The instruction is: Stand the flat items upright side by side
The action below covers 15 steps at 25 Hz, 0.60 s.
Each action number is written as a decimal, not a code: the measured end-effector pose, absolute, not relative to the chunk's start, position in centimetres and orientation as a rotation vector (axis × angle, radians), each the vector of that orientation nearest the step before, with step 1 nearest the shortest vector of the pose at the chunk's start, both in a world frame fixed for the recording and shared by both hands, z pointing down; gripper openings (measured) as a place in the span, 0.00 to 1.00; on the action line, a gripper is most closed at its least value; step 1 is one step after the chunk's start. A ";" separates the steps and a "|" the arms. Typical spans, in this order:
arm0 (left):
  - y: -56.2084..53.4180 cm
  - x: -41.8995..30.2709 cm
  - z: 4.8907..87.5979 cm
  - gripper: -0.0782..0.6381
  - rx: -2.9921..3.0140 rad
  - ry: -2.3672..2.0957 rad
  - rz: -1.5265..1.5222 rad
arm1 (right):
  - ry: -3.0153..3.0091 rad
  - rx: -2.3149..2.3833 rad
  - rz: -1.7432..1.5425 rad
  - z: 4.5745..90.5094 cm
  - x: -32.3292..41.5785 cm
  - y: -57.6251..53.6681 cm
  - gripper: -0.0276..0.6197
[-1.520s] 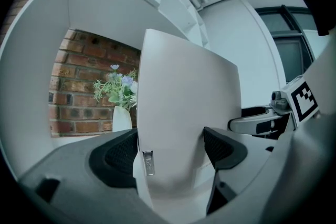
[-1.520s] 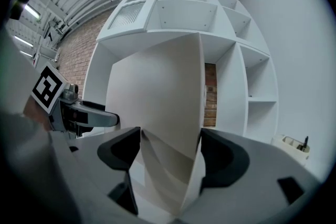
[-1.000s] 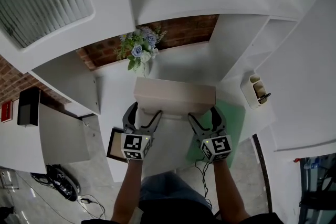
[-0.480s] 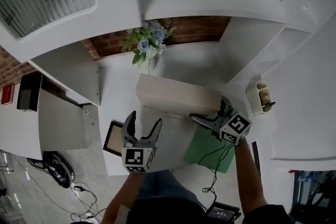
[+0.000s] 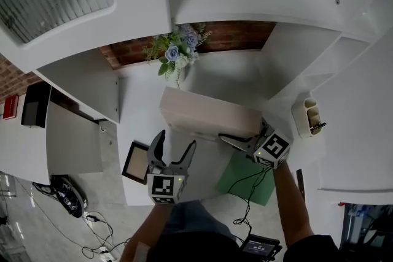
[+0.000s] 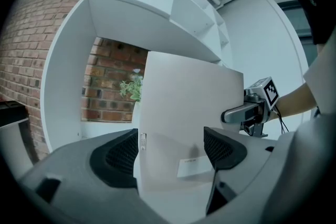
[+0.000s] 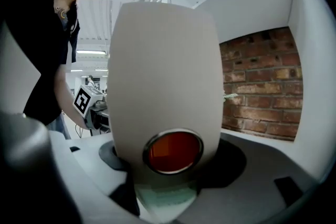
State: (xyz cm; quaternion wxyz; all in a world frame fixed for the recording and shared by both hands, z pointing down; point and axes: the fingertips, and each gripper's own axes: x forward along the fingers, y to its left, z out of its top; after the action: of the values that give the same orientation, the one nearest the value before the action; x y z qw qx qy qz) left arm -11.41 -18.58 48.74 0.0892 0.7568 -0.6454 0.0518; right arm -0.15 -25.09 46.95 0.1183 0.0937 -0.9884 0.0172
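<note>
The left gripper [image 5: 177, 142] hovers with its jaws wide apart, just short of the pale beige cardboard box file [image 5: 209, 113], which stands upright on the white desk [image 5: 140, 112]. The right gripper [image 5: 244, 134] straddles the file's right end; its jaws have just been closing and apparently press on it.

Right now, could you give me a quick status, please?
Left gripper open, empty, facing binder. Right gripper just closed onto its end. Binder upright. Green folder flat beside it.
</note>
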 end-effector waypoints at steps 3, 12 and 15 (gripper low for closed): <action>-18.6 -11.5 49.1 0.61 2.244 -1.916 0.169 | -2.915 0.298 0.000 46.7 0.0 -24.8 0.52; -19.0 -10.6 48.9 0.61 2.285 -1.886 0.188 | -2.967 0.430 -0.040 45.0 1.1 -24.3 0.48; -19.2 -9.9 48.6 0.61 2.306 -1.863 0.181 | -2.991 0.522 0.005 44.0 2.3 -24.3 0.47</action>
State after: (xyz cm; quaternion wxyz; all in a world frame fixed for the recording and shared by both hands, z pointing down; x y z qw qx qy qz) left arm -9.88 -19.20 48.64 0.0857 0.7736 -0.6249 0.0608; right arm 2.33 -24.34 43.96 0.0524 0.1717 -0.9837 0.0016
